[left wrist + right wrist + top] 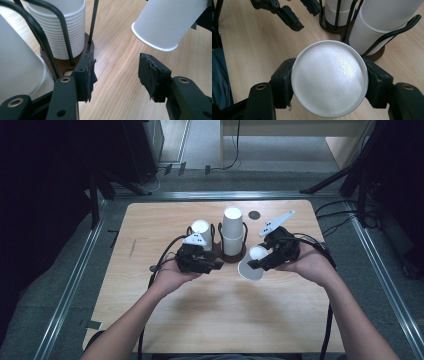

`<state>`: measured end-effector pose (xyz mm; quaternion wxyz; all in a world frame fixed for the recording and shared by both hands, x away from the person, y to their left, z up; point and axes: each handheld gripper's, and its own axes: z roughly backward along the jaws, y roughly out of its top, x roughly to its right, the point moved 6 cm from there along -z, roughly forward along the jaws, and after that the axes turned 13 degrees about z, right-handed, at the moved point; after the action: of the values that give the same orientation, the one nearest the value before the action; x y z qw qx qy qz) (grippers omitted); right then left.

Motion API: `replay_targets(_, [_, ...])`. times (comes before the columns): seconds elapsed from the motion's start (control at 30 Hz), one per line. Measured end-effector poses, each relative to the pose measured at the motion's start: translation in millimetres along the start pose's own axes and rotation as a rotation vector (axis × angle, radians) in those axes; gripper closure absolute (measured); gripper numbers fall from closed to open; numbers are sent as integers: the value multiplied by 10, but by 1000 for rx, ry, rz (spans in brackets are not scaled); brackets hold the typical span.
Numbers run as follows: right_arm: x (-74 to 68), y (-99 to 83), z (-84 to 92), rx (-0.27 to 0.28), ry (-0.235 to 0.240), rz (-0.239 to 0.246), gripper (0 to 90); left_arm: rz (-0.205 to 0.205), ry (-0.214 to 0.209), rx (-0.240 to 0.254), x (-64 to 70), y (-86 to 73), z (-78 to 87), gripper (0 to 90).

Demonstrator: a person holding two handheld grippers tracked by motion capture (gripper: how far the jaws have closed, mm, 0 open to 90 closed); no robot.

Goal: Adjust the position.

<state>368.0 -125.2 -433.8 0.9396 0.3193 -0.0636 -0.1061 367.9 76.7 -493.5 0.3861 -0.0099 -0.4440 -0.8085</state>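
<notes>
Nearest the person, just in front of the rack (233, 256), the right gripper (256, 262) clamps a single white cup (251, 265) by its base end. The cup hangs tilted with its rim down toward the table (150, 225), apart from the wood. In the right gripper view both pads press the cup's sides and its flat bottom (329, 78) faces the camera, a hold that probably leaves the mouth free for setting down or stacking. Left of the cup, the left gripper (212, 266) hovers close to the rack's front, jaws apart with nothing between them; its pads (91, 77) are bare, and the cup's rim (154, 40) hangs just beyond them. It seems poised to steady or receive the cup. Behind both, the dark wire rack holds two stacks of nested cups, a short one (201, 231) on its left and a taller one (232, 231) at its middle, the wires keeping them upright. Beyond the rack a small dark disc (254, 214) lies on the table. No brand or writing shows on any cup.
</notes>
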Motion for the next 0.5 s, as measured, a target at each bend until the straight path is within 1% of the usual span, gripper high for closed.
replay_targets(0.03, [-3,-21,-20,7,0,5,345,-4,-3,0,0,-7,3,475])
replay_targets(0.07, [-10,-36,-33,9,3,2,344,-17,-7,4,-1,-17,6,475])
replay_targets(0.13, [-31,-80,-82,22,14,1,344,-27,6,4,-13,-38,7,471])
replay_targets(0.23, [-76,-139,-153,32,29,3,344,-18,-5,2,-34,-67,4,461])
replay_targets(0.27, [-86,-162,-178,31,32,10,344,-15,-10,-8,-38,-79,3,461])
replay_targets(0.3, [-98,-182,-201,29,35,7,344,-16,-14,-12,-42,-91,-1,457])
replay_targets(0.43, [-112,-243,-286,48,37,-5,344,-31,-33,-39,-43,-130,-6,442])
replay_targets(0.5, [-121,-264,-325,54,43,-13,344,-38,-54,-41,-34,-143,-7,417])
